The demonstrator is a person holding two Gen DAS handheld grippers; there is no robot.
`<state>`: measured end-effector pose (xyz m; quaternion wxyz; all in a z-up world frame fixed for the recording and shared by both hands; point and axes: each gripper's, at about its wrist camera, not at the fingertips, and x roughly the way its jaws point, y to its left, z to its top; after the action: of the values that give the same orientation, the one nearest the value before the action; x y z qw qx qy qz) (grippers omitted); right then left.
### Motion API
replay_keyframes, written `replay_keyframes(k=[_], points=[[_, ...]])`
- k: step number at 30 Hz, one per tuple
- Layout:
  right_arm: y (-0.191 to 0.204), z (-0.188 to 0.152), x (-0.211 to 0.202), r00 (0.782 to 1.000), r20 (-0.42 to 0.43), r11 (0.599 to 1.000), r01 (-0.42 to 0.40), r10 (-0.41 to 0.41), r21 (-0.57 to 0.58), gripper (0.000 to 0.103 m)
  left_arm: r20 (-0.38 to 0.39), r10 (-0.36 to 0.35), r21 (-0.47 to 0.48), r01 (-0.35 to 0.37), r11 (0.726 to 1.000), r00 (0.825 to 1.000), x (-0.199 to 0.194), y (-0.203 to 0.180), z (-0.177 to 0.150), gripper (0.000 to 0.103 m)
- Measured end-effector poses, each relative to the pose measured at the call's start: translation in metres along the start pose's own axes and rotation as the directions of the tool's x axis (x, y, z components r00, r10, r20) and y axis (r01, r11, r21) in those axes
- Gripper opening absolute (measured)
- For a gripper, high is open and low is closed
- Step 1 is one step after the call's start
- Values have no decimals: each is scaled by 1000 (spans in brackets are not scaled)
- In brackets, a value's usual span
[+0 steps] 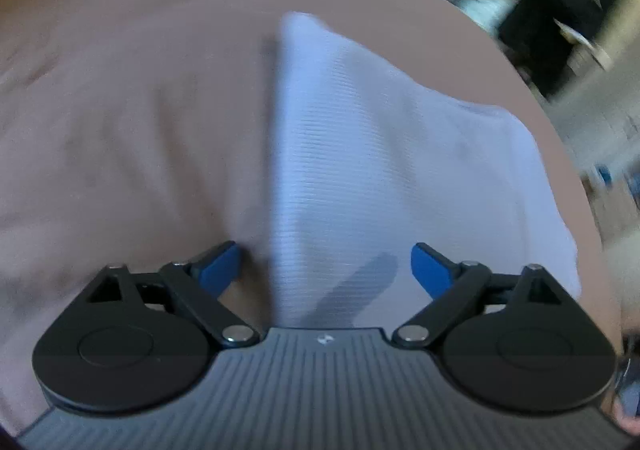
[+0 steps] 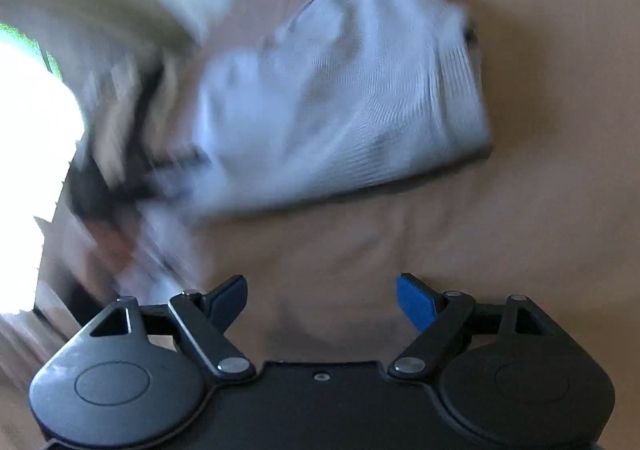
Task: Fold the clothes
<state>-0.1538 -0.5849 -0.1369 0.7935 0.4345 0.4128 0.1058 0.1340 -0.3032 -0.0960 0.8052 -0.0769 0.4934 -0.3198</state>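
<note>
A pale blue-white ribbed knit garment (image 1: 380,154) lies folded on a brown bedsheet (image 1: 132,122). In the left wrist view my left gripper (image 1: 325,270) hangs over the garment's near end, jaws wide apart, nothing between the blue pads. The right wrist view is blurred. There the same garment (image 2: 340,90) lies as a thick folded bundle further off, and my right gripper (image 2: 320,298) stands open over bare brown sheet (image 2: 440,230), apart from the cloth. Nothing is held by either gripper.
The sheet's edge curves round at the right in the left wrist view, with blurred dark furniture (image 1: 568,10) and pale items beyond it. At the left of the right wrist view are a bright window glare (image 2: 28,110) and blurred dark and light shapes (image 2: 120,170).
</note>
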Motion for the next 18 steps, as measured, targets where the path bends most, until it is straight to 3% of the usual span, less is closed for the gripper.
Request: replay_keyframes(k=[2, 4, 5, 6, 10, 13, 16, 18], points=[[-16, -9, 12, 983, 160, 986, -115, 95, 122, 86, -2, -78, -47, 78, 996, 997, 9, -4, 3, 90], [-19, -6, 26, 958, 270, 973, -148, 97, 178, 85, -3, -114, -91, 113, 989, 993, 17, -7, 9, 63], [-12, -2, 30, 952, 297, 978, -122, 68, 167, 85, -15, -83, -70, 82, 994, 996, 20, -10, 14, 33], [-4, 3, 33, 945, 324, 983, -96, 40, 157, 86, -30, -64, -52, 63, 997, 997, 22, -13, 17, 23], [24, 8, 48, 944, 325, 997, 35, -56, 72, 86, -28, -8, -45, 7, 999, 1000, 16, -24, 21, 19], [18, 2, 48, 940, 336, 997, 41, -60, 63, 85, -22, 57, -76, -58, 995, 998, 16, -32, 26, 18], [15, -12, 41, 939, 336, 997, 63, -72, 39, 85, 18, 113, -15, -113, 993, 993, 16, -41, 21, 18], [21, -1, 52, 948, 307, 996, 89, -81, -9, 86, 44, 116, -12, -116, 993, 992, 6, -40, 19, 17]])
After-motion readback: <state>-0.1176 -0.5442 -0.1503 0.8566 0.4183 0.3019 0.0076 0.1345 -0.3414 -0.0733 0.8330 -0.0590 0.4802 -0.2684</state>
